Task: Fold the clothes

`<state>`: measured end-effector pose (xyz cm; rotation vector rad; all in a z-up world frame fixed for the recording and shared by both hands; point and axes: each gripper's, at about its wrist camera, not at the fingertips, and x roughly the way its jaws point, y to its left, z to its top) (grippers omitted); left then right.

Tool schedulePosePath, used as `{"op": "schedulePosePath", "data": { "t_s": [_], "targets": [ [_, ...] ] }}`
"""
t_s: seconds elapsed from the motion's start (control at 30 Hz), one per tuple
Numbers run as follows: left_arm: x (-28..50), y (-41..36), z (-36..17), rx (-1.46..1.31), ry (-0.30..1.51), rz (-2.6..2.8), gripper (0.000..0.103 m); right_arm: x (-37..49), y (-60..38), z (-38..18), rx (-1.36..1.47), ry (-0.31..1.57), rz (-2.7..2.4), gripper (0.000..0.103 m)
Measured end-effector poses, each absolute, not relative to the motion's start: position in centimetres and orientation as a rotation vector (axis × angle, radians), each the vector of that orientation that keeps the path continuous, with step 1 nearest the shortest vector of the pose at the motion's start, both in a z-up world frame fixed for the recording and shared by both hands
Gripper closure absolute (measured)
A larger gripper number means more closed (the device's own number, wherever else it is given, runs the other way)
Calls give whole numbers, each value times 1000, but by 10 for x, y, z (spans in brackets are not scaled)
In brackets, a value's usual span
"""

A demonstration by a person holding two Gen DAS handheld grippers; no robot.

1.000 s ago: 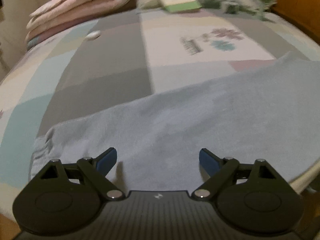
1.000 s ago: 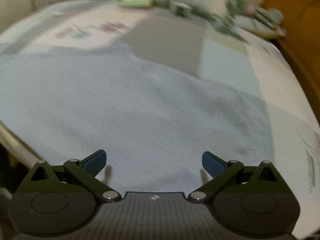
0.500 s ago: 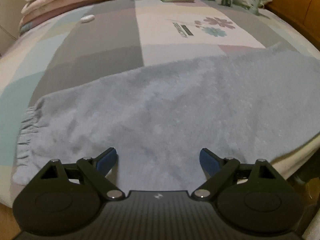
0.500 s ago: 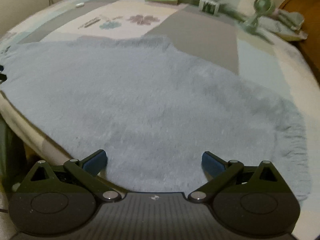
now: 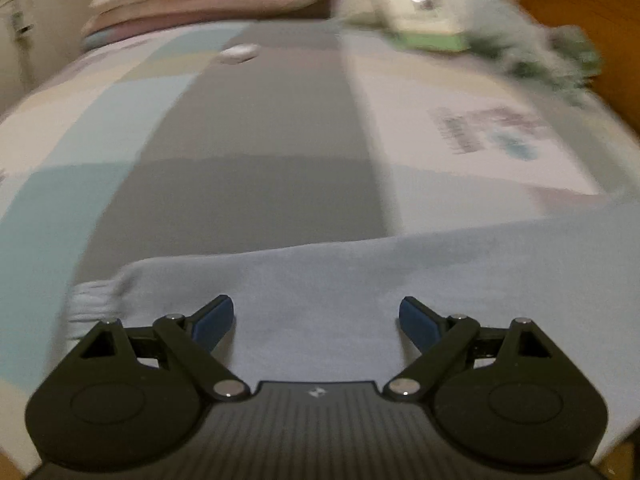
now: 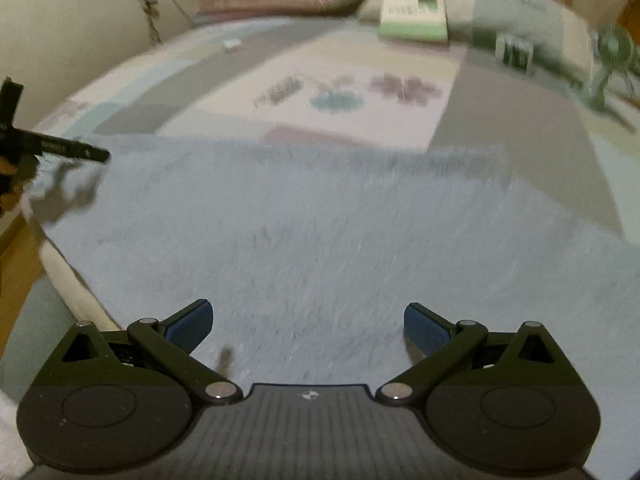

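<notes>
Both views have swung since half a second ago and are now motion-blurred. Left tool sits spread wide, holding nothing, over the cuffed end of the light blue fleece garment. Right tool is also wide apart and empty above the garment, which lies flat on the patchwork bed.

Both wrist views low, near, sharing garment

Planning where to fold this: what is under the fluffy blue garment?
The blue garment lies flat on a patchwork bedspread, whose grey and pastel blocks show beyond it. The part beneath the fabric is covered.
</notes>
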<state>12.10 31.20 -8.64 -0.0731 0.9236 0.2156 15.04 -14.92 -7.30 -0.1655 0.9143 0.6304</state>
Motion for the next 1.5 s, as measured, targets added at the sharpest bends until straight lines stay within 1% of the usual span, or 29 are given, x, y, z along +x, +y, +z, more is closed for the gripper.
{"op": "schedulePosePath", "data": {
  "t_s": [0.03, 0.07, 0.13, 0.3, 0.5, 0.67, 0.87, 1.07, 1.23, 1.3, 1.5],
  "targets": [
    [120, 321, -89, -89, 919, 237, 10, 149, -149, -78, -160, 917, 617, 0],
    [119, 327, -88, -111, 910, 239, 12, 146, -148, -79, -161, 905, 613, 0],
    [116, 328, -84, -115, 901, 239, 13, 143, -147, -80, -167, 907, 599, 0],
    [101, 296, -73, -6, 882, 156, 13, 144, -145, -80, -179, 912, 582, 0],
    [65, 258, -70, -71, 851, -107, 12, 142, -135, -84, -235, 898, 568, 0],
    [48, 259, -86, -95, 914, -114, 12, 140, -136, -86, -239, 888, 565, 0],
    [29, 280, -80, -99, 954, 3, 12, 139, -142, -86, -201, 878, 573, 0],
    [32, 258, -61, -54, 879, -85, 12, 138, -137, -85, -223, 884, 556, 0],
    [40, 237, -77, 4, 926, -123, 11, 137, -138, -84, -227, 886, 550, 0],
    [35, 239, -87, 36, 947, -75, 8, 137, -138, -84, -227, 885, 551, 0],
    [16, 230, -83, 153, 982, -26, 8, 136, -139, -86, -230, 881, 550, 0]
  ]
}}
